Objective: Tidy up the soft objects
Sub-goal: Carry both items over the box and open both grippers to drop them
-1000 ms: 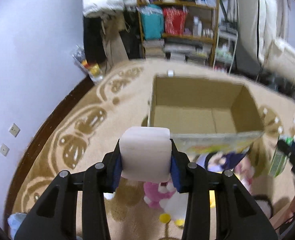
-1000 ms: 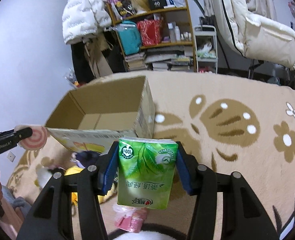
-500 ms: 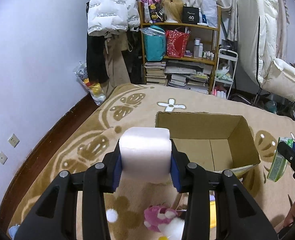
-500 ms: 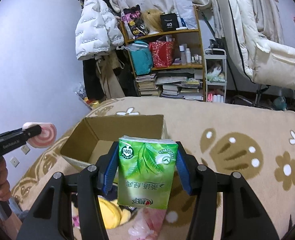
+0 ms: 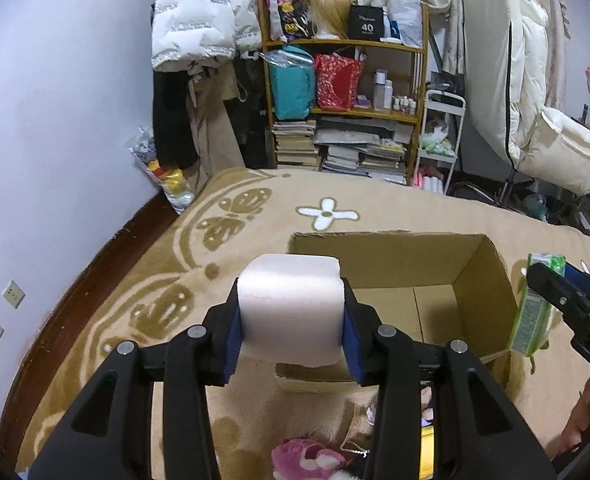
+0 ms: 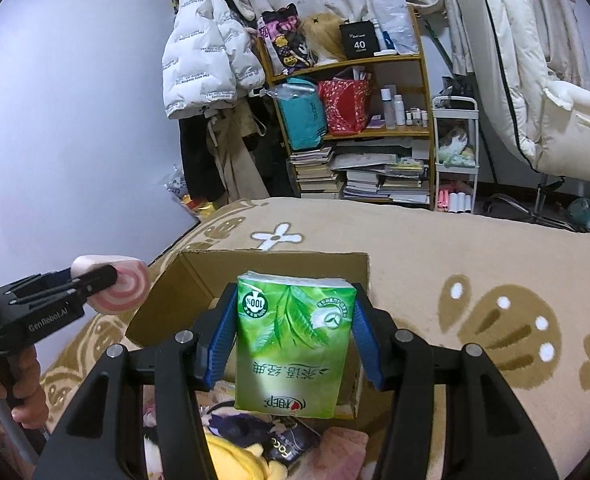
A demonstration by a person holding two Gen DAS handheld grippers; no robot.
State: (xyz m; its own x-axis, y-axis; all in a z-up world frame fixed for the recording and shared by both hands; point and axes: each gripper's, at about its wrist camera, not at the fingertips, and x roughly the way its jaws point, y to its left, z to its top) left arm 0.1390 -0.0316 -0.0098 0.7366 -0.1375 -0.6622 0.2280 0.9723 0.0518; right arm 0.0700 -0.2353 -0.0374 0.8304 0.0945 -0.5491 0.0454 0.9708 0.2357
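Observation:
My left gripper [image 5: 291, 314] holds a soft pale pink roll [image 5: 291, 300] above the near left corner of an open cardboard box [image 5: 483, 280]; its jaws are opening slightly while the pads still touch the roll. In the right wrist view the roll [image 6: 129, 292] shows a pink swirl on its end. My right gripper [image 6: 295, 320] is shut on a green tissue pack [image 6: 295, 352], held upright over the box's near edge [image 6: 199, 280]. The left wrist view shows that pack [image 5: 535, 316] at the box's right side. The box looks empty.
Plush toys lie on the patterned beige carpet in front of the box: a pink one [image 5: 307, 458] and a yellow one [image 6: 231, 456]. A cluttered shelf [image 5: 347, 92], hanging coats and a white chair stand behind. A hand [image 6: 27, 384] grips the left handle.
Both grippers have risen and tilted up, so the box sits lower in both views and the shelf has come into sight. Each still grips its object.

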